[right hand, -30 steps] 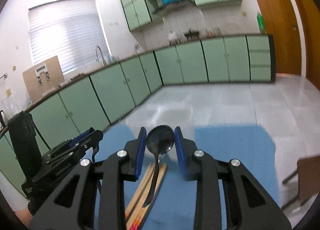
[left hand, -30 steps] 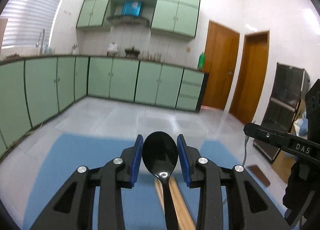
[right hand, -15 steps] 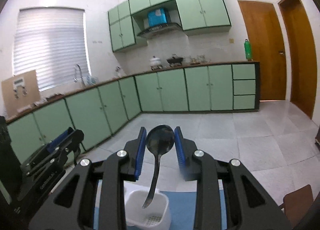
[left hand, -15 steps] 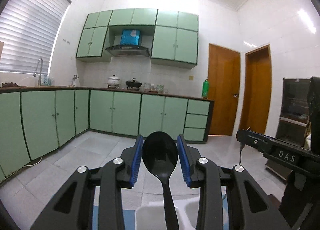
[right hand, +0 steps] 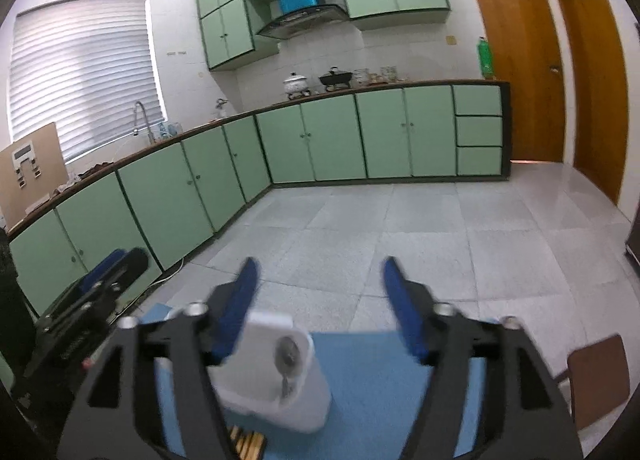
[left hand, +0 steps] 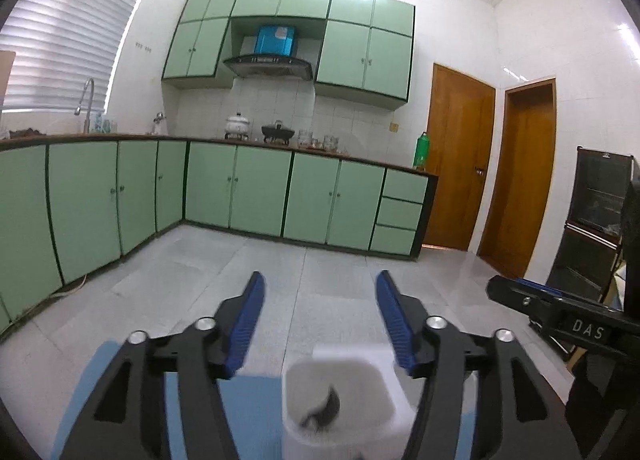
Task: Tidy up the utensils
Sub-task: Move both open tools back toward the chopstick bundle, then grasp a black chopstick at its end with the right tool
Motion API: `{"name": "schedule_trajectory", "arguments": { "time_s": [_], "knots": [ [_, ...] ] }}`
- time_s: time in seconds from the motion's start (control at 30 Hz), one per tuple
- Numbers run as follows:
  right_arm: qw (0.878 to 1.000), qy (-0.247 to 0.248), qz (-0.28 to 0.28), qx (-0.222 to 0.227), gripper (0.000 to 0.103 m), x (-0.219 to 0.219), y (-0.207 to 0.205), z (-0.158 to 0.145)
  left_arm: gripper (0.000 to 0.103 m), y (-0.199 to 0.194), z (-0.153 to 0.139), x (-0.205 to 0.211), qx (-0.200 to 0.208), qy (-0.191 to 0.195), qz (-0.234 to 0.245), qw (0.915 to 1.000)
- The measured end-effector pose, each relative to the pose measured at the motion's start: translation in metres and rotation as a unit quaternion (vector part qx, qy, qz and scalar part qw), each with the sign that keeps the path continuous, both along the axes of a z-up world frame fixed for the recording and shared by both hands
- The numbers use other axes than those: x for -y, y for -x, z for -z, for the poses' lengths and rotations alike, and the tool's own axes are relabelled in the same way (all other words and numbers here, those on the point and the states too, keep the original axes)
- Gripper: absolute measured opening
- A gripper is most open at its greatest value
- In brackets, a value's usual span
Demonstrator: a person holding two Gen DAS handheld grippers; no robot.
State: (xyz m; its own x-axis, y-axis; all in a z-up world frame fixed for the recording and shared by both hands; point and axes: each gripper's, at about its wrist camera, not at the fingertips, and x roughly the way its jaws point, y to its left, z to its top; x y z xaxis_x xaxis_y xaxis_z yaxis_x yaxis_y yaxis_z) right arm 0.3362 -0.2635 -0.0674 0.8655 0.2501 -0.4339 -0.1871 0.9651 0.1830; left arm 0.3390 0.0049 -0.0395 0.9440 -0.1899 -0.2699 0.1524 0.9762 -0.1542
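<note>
- White utensil holder (left hand: 340, 400) stands on the blue mat (left hand: 248, 412) of the desk; in the left wrist view its base is cut off by the frame edge, and blur softens its rim.
- Black spoon (left hand: 326, 408) lies inside the holder compartment — only a dark smear of the bowl shows, the handle hidden.
- Metal spoon (right hand: 287, 356) stands in the holder (right hand: 280, 380) in the right wrist view, bowl up at the rim; its handle is mostly hidden and blurred.
- Wooden chopsticks (right hand: 248, 440) show only as tips at the bottom edge, behind the gripper body.
- Left gripper (left hand: 320, 320): jaws spread, nothing between them — they have just been opening; half a second ago they pinched the black spoon.
- Right gripper (right hand: 320, 308): jaws spread and empty, just opened; earlier they pinched the metal spoon.
- Each gripper appears at the edge of the other's view, partly cut off.
</note>
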Motion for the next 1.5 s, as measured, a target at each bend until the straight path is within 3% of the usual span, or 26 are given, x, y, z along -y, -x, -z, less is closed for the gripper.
{"name": "schedule_trajectory", "arguments": {
  "time_s": [0.07,0.17,0.23,0.43,0.6,0.97,1.2,1.3,1.5],
  "knots": [
    [1.000,0.005,0.004,-0.007,0.087,0.006,0.020,0.007,0.071,0.017,0.003,-0.004,-0.021,-0.001,0.004,0.9998],
    [0.999,0.017,-0.004,-0.035,0.091,0.010,0.058,0.025,0.082,0.051,0.018,-0.006,-0.071,-0.013,0.008,0.9973],
    [0.998,0.025,-0.011,-0.063,0.093,0.012,0.086,0.043,0.085,0.079,0.034,-0.008,-0.112,-0.021,0.010,0.9935],
    [0.987,0.051,-0.031,-0.150,0.093,-0.005,0.159,0.096,0.086,0.144,0.089,-0.006,-0.217,-0.054,0.012,0.9746],
    [0.977,0.071,-0.049,-0.196,0.093,-0.027,0.206,0.124,0.086,0.175,0.121,-0.008,-0.263,-0.072,0.011,0.9620],
    [0.965,0.120,-0.075,-0.220,0.093,-0.062,0.230,0.141,0.088,0.190,0.135,-0.009,-0.291,-0.074,0.003,0.9537],
    [0.962,0.164,-0.032,-0.215,0.092,-0.051,0.231,0.141,0.089,0.196,0.137,-0.014,-0.296,-0.074,0.004,0.9522],
    [0.965,0.157,-0.021,-0.211,0.092,-0.040,0.230,0.138,0.089,0.198,0.138,-0.014,-0.296,-0.075,0.003,0.9522],
    [0.968,0.113,-0.059,-0.218,0.057,-0.048,0.231,0.144,0.090,0.201,0.136,-0.010,-0.296,-0.081,0.009,0.9519]
  ]
}}
